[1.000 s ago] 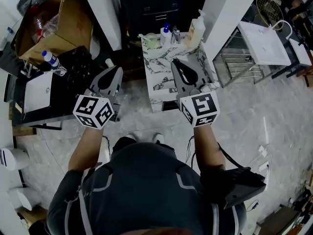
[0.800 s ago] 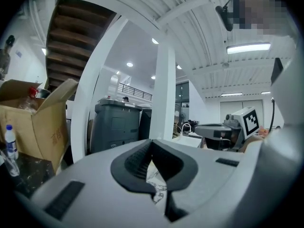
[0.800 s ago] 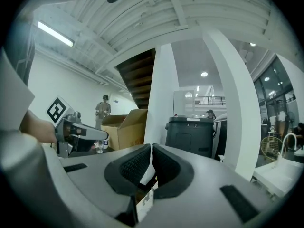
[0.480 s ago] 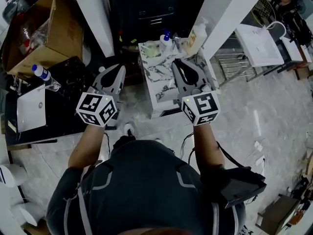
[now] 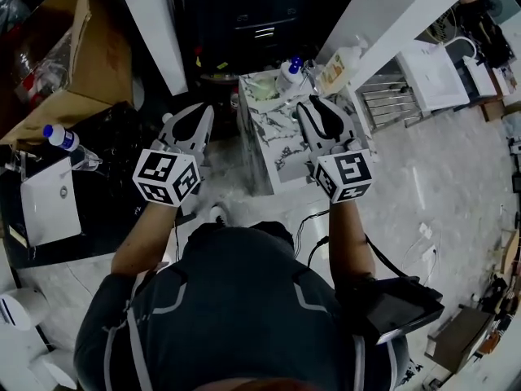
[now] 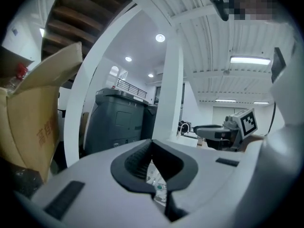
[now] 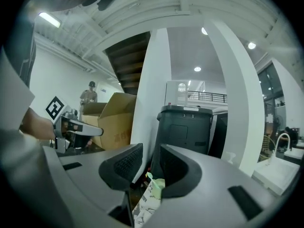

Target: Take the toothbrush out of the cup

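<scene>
A pale green cup stands at the far end of a small marble-topped table; I cannot make out the toothbrush in it. My right gripper hovers over the table's right part, short of the cup. Its jaws are opening with a gap and nothing between them. Through that gap the right gripper view shows the green cup and the marble table. My left gripper is held left of the table with its tips touching, empty. The left gripper view shows the right gripper beside it.
A blue-capped bottle and a pump bottle stand beside the cup. A cardboard box, a water bottle and a black table lie left. A white pillar, a dark bin and a white basin surround the table.
Both grippers have moved forward toward the marble table and its cup. The right gripper's jaws, shut before, now stand apart.
</scene>
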`<state>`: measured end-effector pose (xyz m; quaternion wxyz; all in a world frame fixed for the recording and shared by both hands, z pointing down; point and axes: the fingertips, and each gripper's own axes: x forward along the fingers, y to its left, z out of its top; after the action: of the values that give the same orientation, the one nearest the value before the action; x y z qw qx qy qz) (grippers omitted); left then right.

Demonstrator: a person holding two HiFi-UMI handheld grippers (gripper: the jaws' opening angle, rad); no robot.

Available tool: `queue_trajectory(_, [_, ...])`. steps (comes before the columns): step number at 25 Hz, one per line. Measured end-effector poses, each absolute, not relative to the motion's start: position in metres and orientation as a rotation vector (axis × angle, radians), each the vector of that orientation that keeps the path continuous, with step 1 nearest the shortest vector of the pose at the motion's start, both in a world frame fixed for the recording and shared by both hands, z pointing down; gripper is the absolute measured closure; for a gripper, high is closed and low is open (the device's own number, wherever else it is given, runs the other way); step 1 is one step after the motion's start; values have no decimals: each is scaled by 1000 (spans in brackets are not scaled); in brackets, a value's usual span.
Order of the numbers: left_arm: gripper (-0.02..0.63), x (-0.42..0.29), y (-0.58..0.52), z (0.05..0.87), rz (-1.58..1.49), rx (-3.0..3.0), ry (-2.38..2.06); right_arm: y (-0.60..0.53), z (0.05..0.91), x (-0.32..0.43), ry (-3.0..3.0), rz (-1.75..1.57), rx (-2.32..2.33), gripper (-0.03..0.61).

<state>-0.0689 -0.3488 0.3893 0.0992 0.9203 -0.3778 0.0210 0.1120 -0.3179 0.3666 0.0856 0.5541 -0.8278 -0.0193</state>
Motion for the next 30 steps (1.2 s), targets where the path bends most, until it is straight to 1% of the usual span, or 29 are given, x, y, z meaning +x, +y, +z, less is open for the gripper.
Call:
queue_trajectory(5, [604,-63,-367,411,102,2700,-1112,-348,393,113,-2453,-71,1599,451])
queue_trajectory(7, [604,-62,-372,418,106,2666,-1158,-360,406,112,-2455,-68,1568,436])
queue_trajectory(11, [604,-56,-380,431,75,2572,-1288,-388,439,119,-2460,-93,1499,431])
queue_trajectory(22, [604,-26,-371,469,164,2449,-1444,-439,537,100,-2546,-9,1146,408])
queue_trajectory(30, [604,-30,-361,493,176,2356,-1551,-469,583,88,-2520,-61,1091,402])
